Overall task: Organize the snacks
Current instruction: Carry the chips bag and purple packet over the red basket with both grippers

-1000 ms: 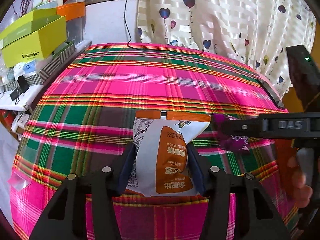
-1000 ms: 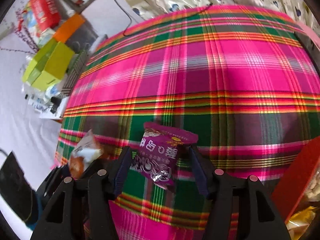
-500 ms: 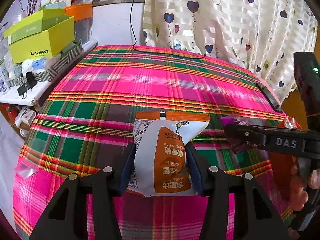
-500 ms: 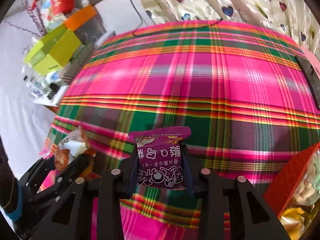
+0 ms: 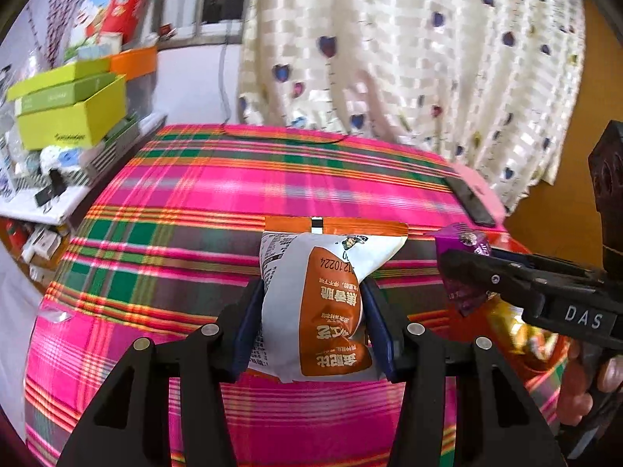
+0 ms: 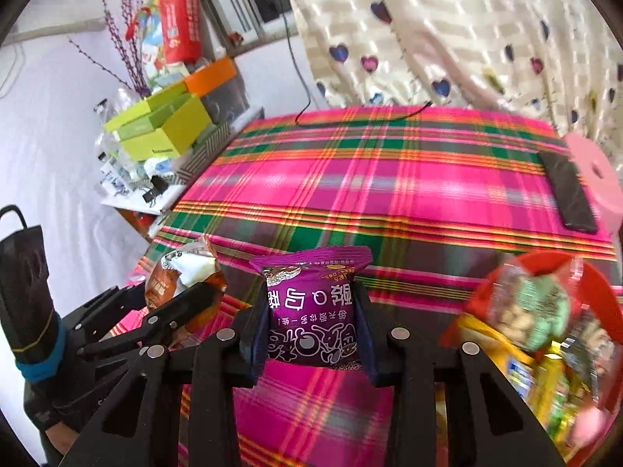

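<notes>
My left gripper [image 5: 313,303] is shut on an orange-and-white snack packet [image 5: 311,272], held upright above the plaid tablecloth [image 5: 194,210]. My right gripper [image 6: 311,311] is shut on a purple snack packet [image 6: 311,292], also lifted off the cloth. The two grippers hang side by side. The right gripper [image 5: 467,272] shows at the right of the left wrist view with the purple packet [image 5: 463,241]. The left gripper [image 6: 183,299] shows at the left of the right wrist view with its packet [image 6: 183,268]. A red basket [image 6: 584,268] holding several snacks sits at the lower right.
A black phone [image 6: 568,194] lies at the table's far right edge, with a pink stool [image 6: 595,171] beyond it. Green boxes [image 6: 163,132] and clutter stand on a side shelf at the left. A black cable [image 6: 350,120] lies along the far edge under the heart-patterned curtain [image 6: 447,39].
The right gripper's jaws, wide around the purple packet a second ago, closed on it. Both grippers then rose with their packets, and the red basket came into the right wrist view.
</notes>
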Available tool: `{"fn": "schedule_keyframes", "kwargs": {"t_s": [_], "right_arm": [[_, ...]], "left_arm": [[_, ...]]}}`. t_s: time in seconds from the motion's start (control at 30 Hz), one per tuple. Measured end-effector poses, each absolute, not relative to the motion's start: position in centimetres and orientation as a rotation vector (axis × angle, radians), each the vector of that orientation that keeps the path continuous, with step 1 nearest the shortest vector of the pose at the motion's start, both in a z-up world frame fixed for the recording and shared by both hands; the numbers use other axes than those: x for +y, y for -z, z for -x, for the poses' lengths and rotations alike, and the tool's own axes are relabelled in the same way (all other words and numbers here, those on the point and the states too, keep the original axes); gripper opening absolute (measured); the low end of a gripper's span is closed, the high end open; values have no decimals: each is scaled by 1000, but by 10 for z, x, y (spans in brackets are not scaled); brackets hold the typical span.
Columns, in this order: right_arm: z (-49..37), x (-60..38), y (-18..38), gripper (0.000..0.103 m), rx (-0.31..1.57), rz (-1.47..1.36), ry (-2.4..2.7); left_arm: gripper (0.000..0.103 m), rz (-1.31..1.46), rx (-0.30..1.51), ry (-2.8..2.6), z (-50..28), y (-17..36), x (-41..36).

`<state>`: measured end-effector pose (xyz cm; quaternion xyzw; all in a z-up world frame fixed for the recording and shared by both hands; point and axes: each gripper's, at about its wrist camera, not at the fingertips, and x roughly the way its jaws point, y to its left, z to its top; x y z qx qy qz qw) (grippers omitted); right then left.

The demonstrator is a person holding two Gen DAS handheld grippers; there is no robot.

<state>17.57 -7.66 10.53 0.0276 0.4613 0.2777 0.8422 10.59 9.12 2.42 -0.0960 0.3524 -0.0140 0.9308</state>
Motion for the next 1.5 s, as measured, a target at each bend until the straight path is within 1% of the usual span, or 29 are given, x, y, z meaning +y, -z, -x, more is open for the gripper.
{"fn": "schedule_keyframes", "kwargs": {"t_s": [0.27, 0.53, 0.73, 1.07, 1.17, 1.23, 1.37, 1.5], "right_arm": [[-159, -155, -127, 36, 907, -114, -492], [-156, -225, -132, 36, 884, -170, -391], [-159, -251, -119, 36, 912, -180, -357], [-164, -262, -83, 37, 1004, -162, -354], [-163, -265, -78, 41, 1011, -163, -371], [-161, -267, -81, 49, 992, -154, -368], [-158, -273, -87, 50, 964, -155, -368], [-157, -282, -88, 50, 958, -169, -360]], "left_arm": [[51, 144, 706, 140, -106, -46, 29], [51, 94, 707, 234, -116, -58, -28], [51, 64, 735, 286, -124, -52, -60], [51, 22, 806, 350, -135, -32, -96], [51, 10, 806, 350, -139, -31, -101], [52, 3, 805, 358, -141, -31, -105], [52, 1, 805, 381, -146, -32, -111], [57, 19, 793, 390, -151, -33, -113]]}}
